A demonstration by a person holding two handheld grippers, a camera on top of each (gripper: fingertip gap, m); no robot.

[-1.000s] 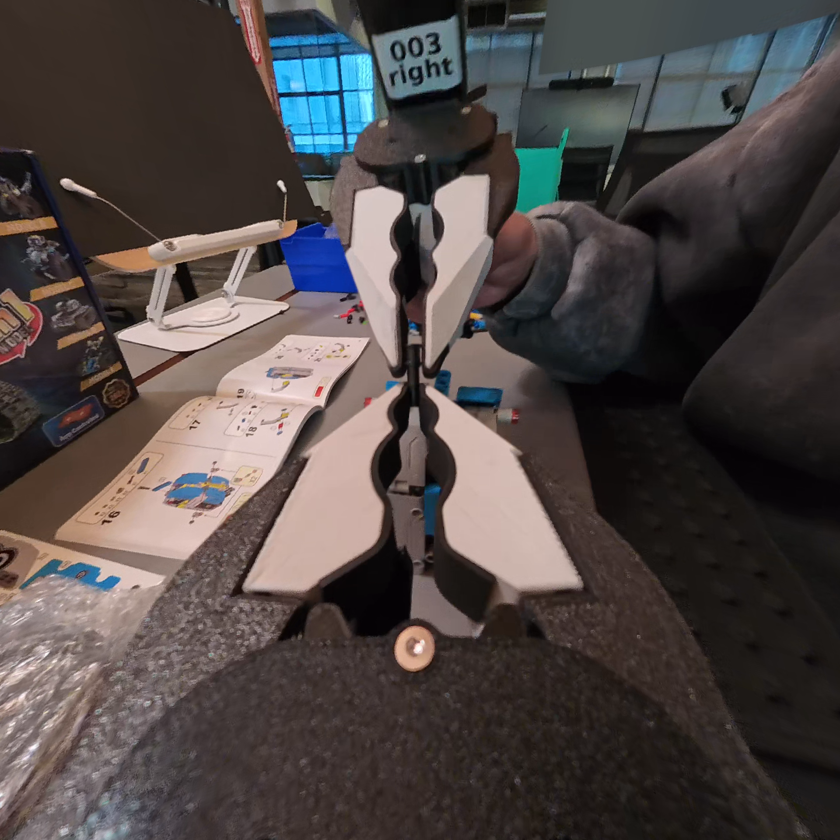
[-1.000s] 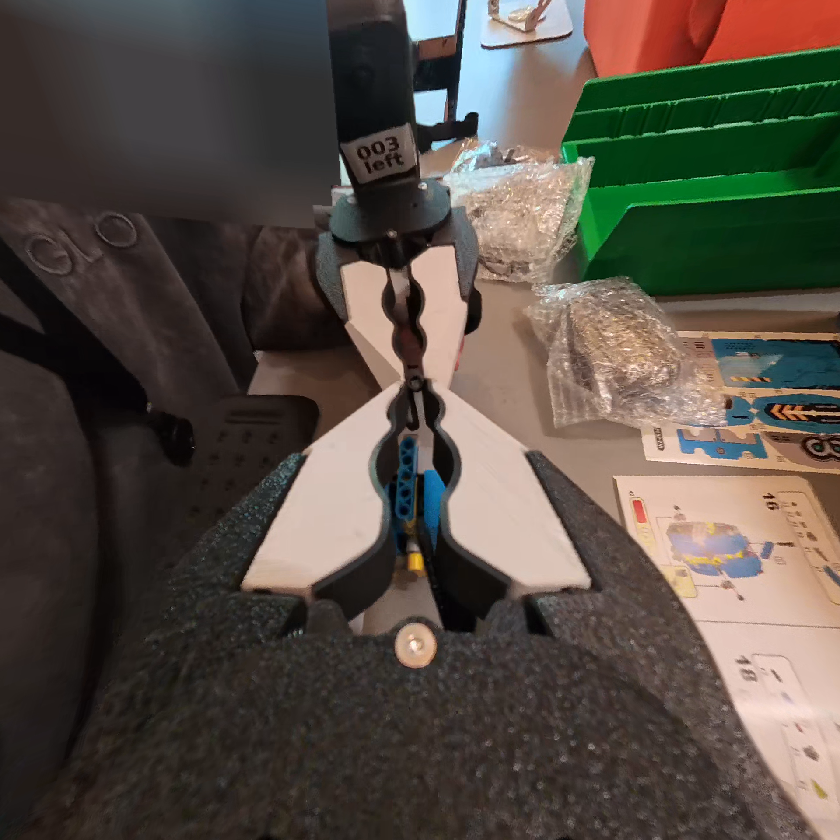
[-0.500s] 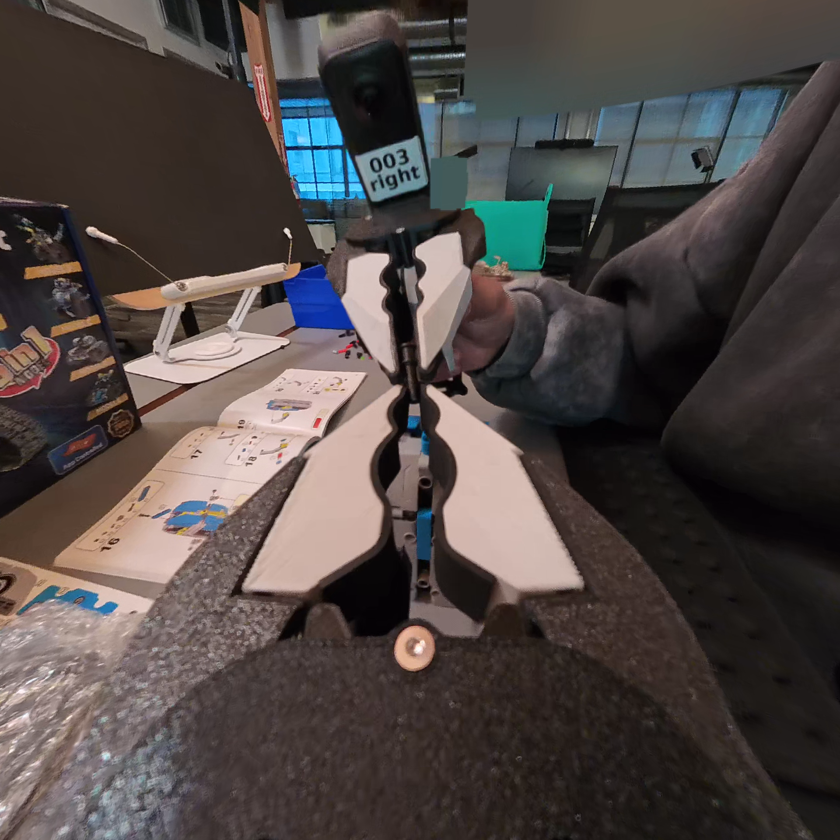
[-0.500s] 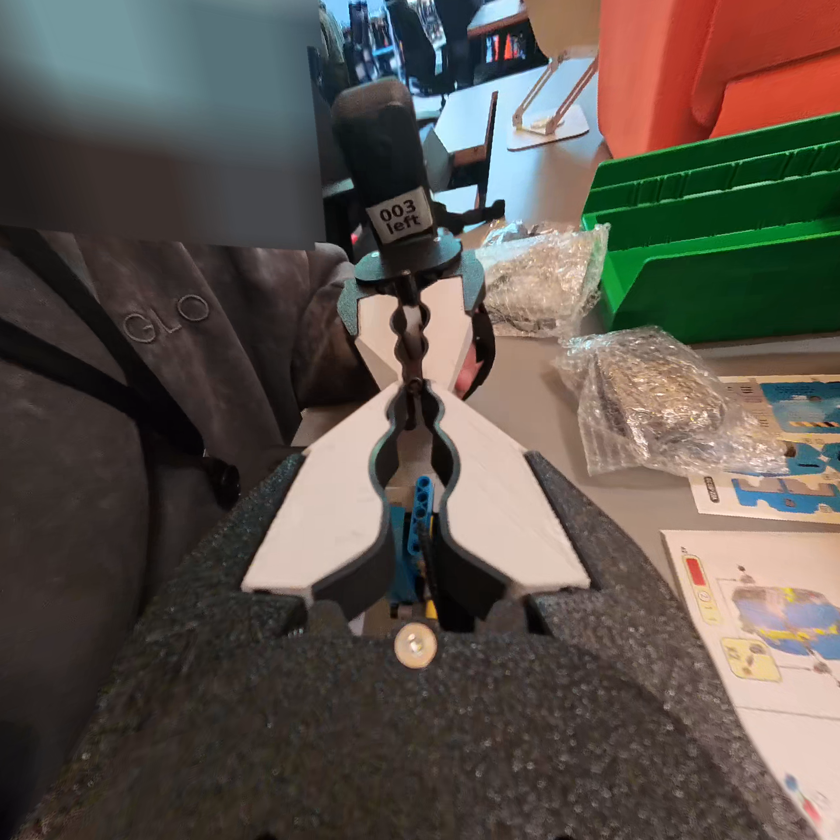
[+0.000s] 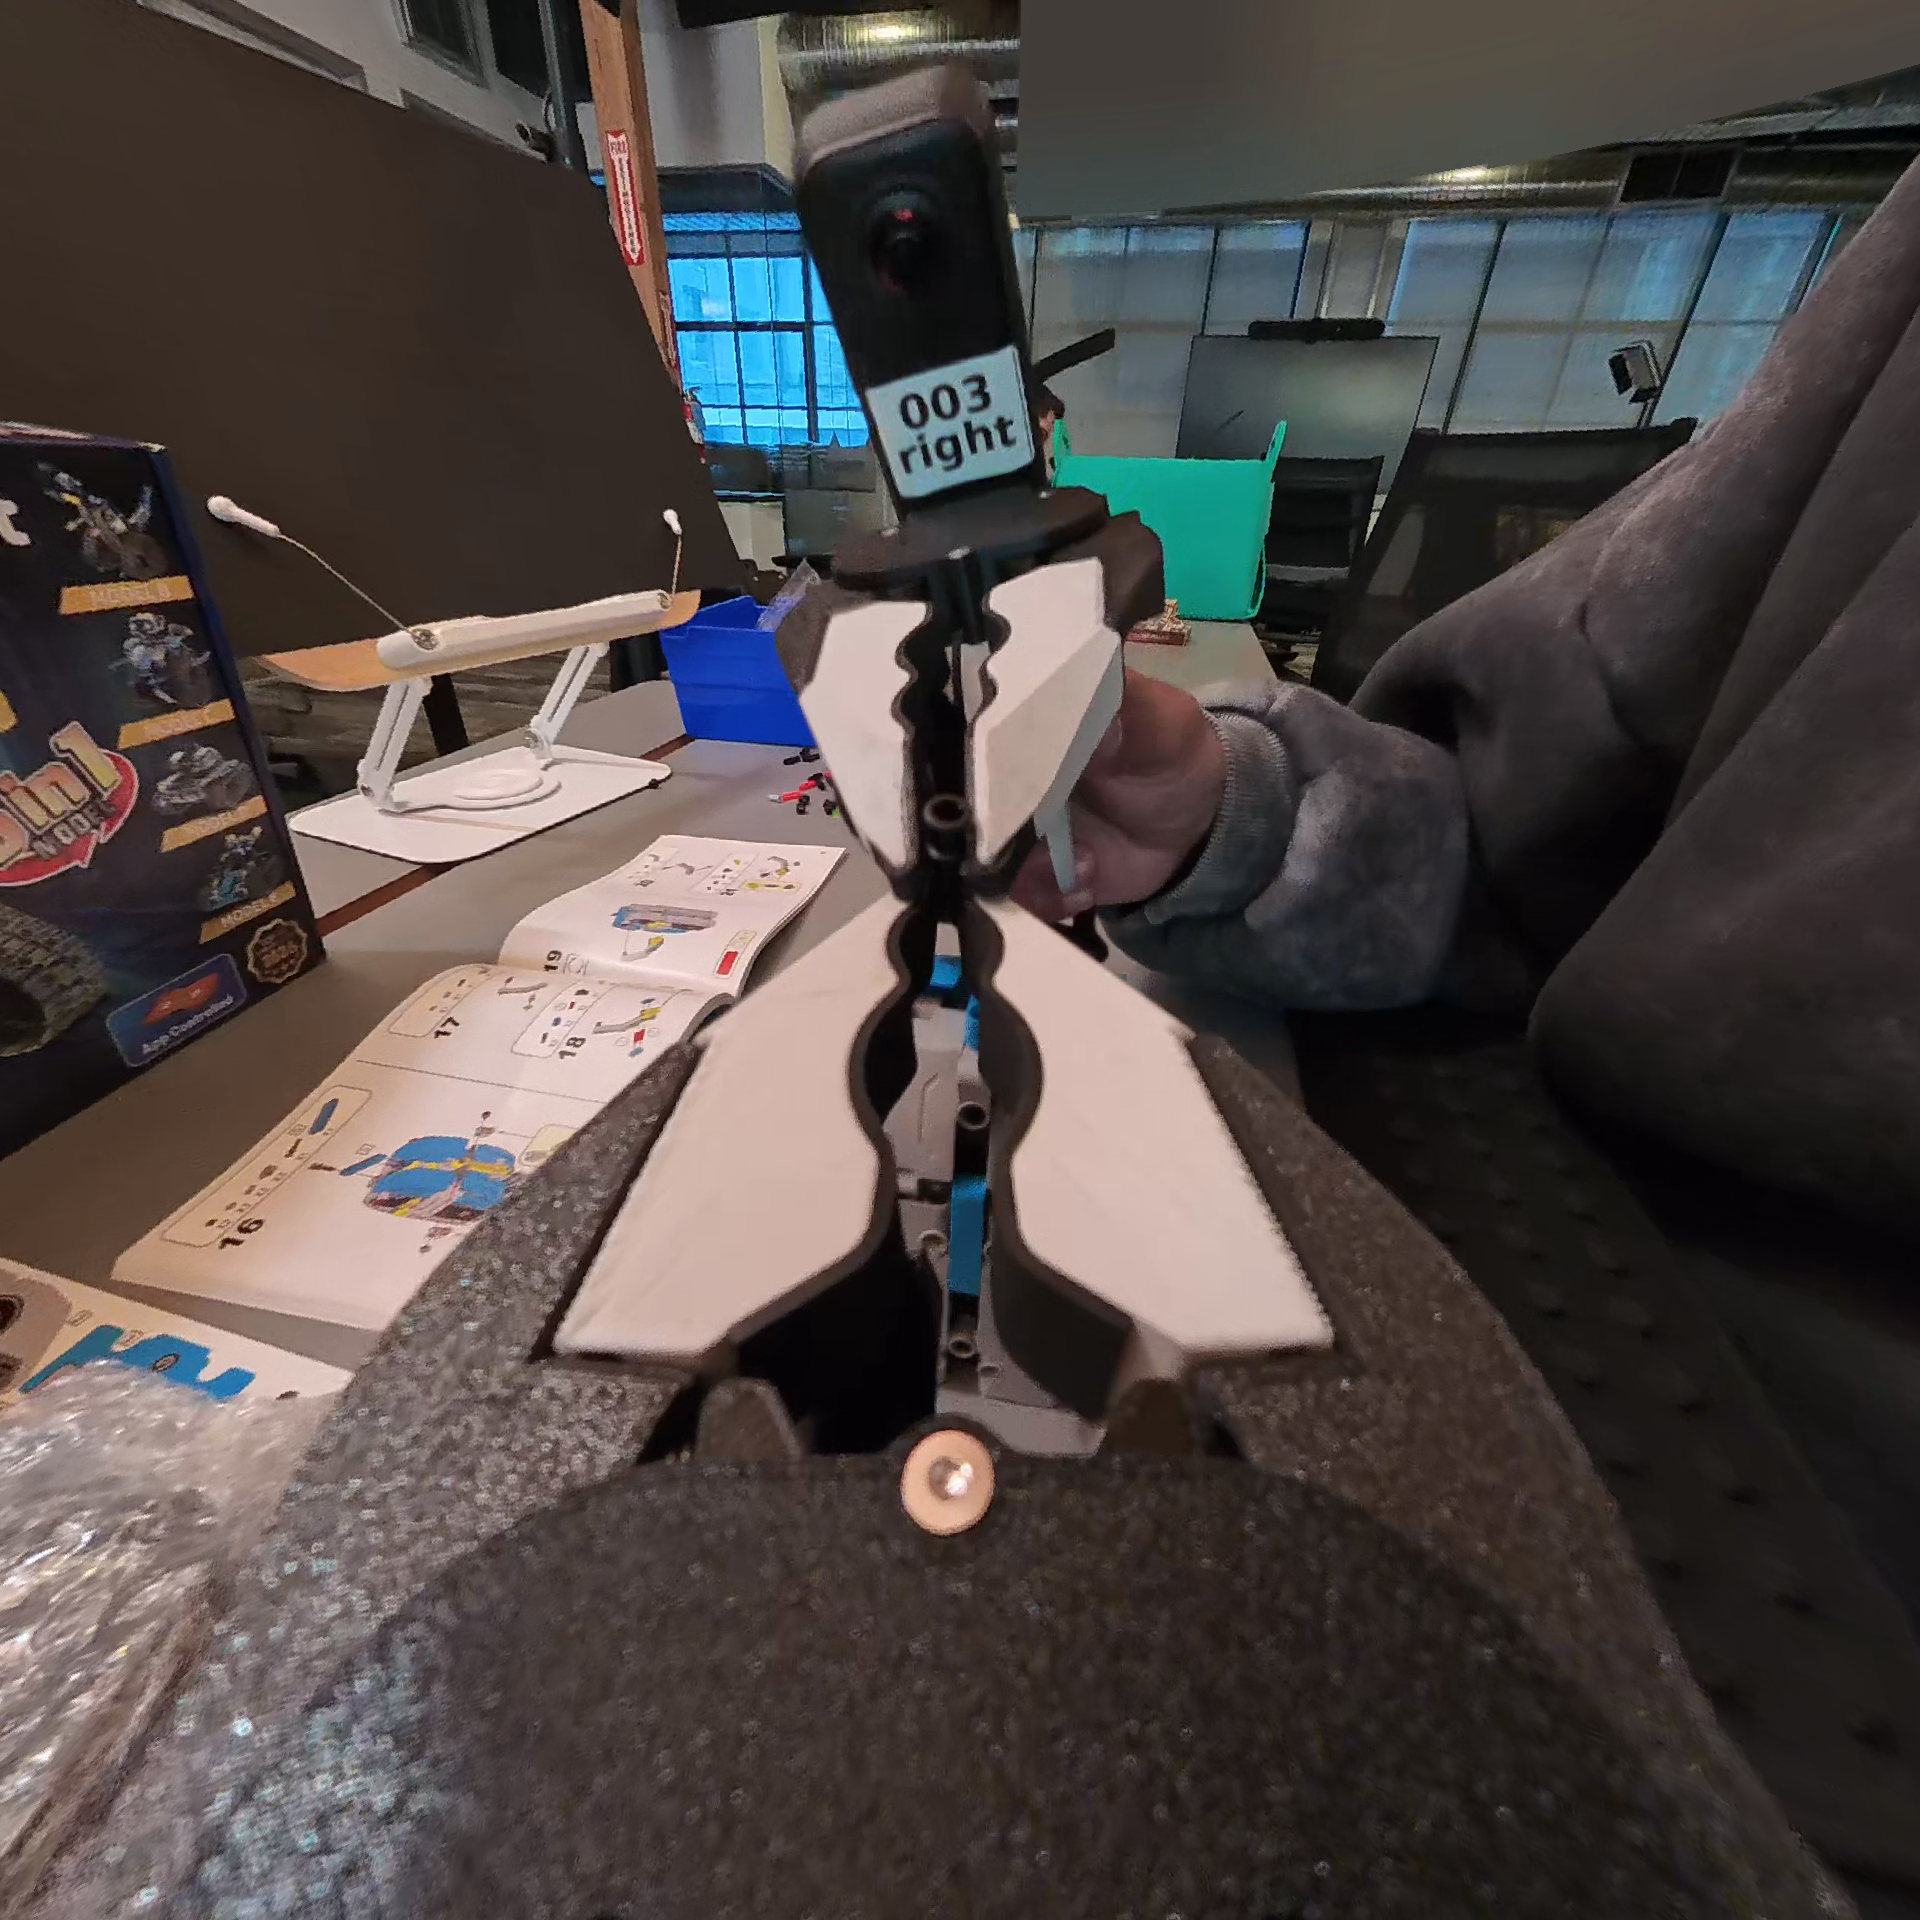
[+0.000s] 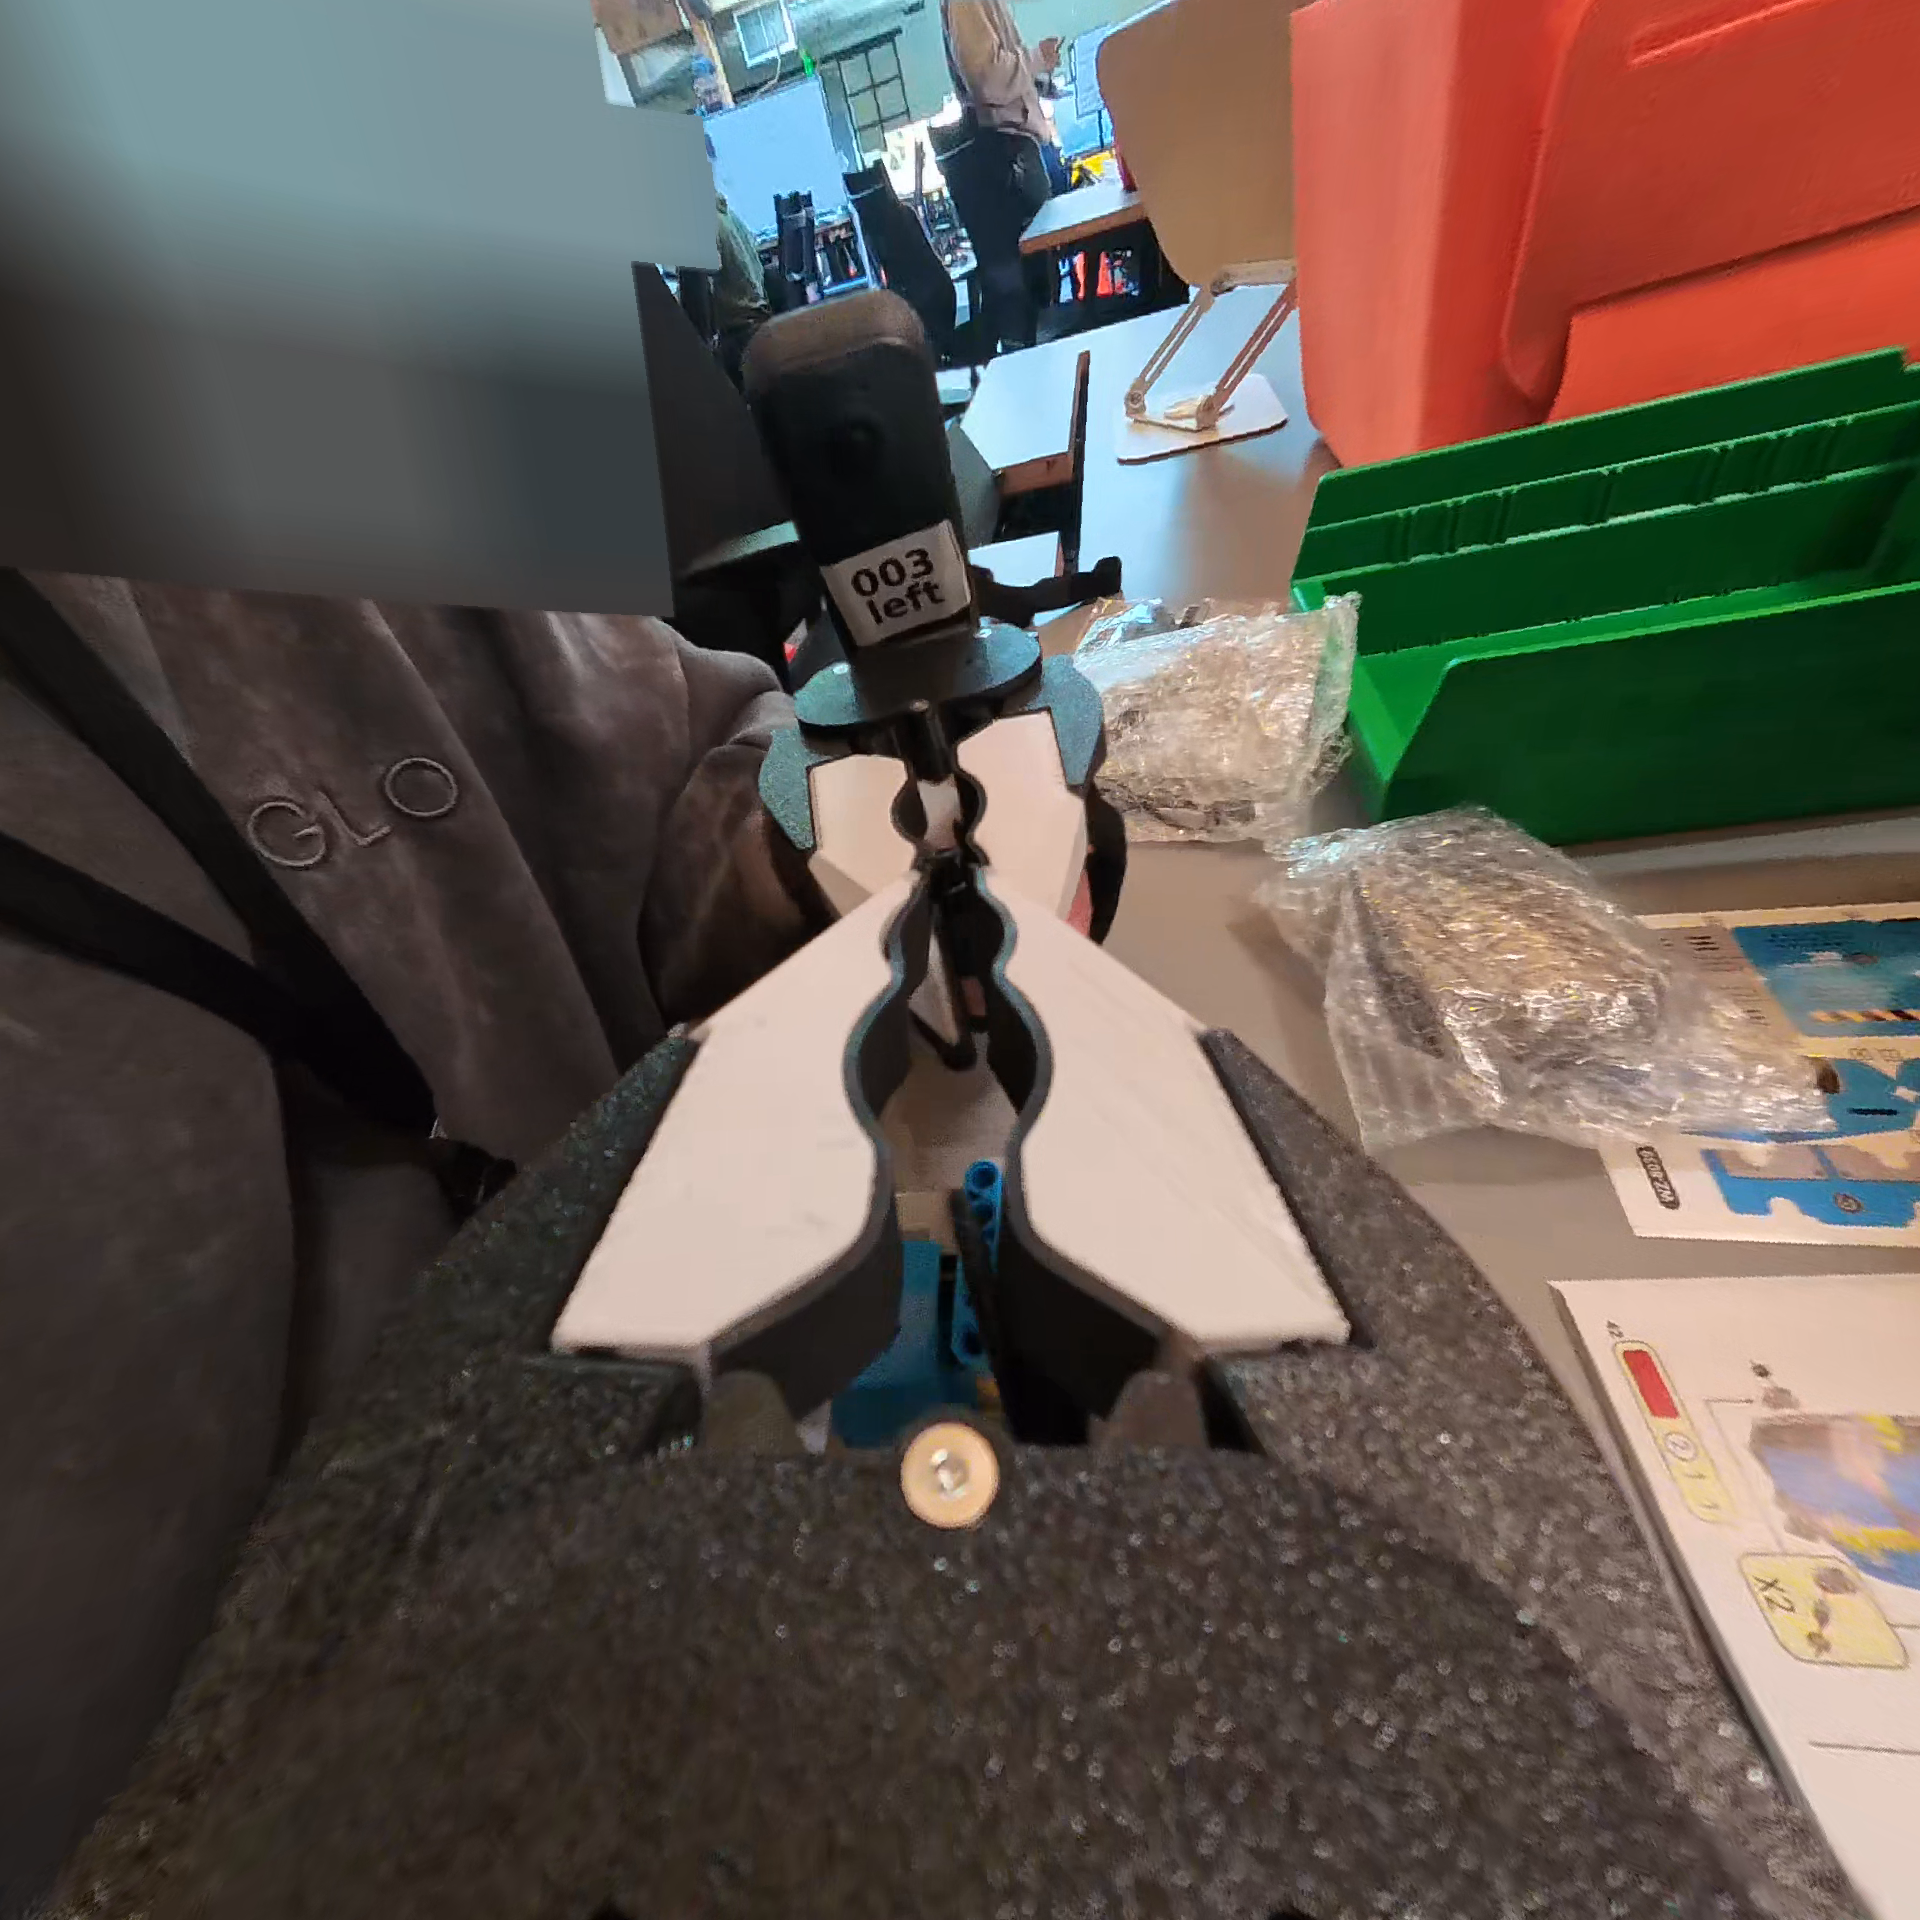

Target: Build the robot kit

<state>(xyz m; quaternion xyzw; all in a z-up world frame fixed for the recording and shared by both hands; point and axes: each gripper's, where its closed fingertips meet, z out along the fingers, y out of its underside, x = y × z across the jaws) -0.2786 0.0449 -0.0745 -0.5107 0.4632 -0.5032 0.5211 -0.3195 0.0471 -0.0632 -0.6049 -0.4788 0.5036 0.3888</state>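
1. Premises: open-plan office or lab workspace with an industrial fit-out.
2. Evidence, left wrist view: large gridded windows, exposed ceiling ductwork, a dark partition panel, a wheeled display screen.
3. Evidence, right wrist view: grey work tables, black office chairs, a person standing in the background, green storage bins.
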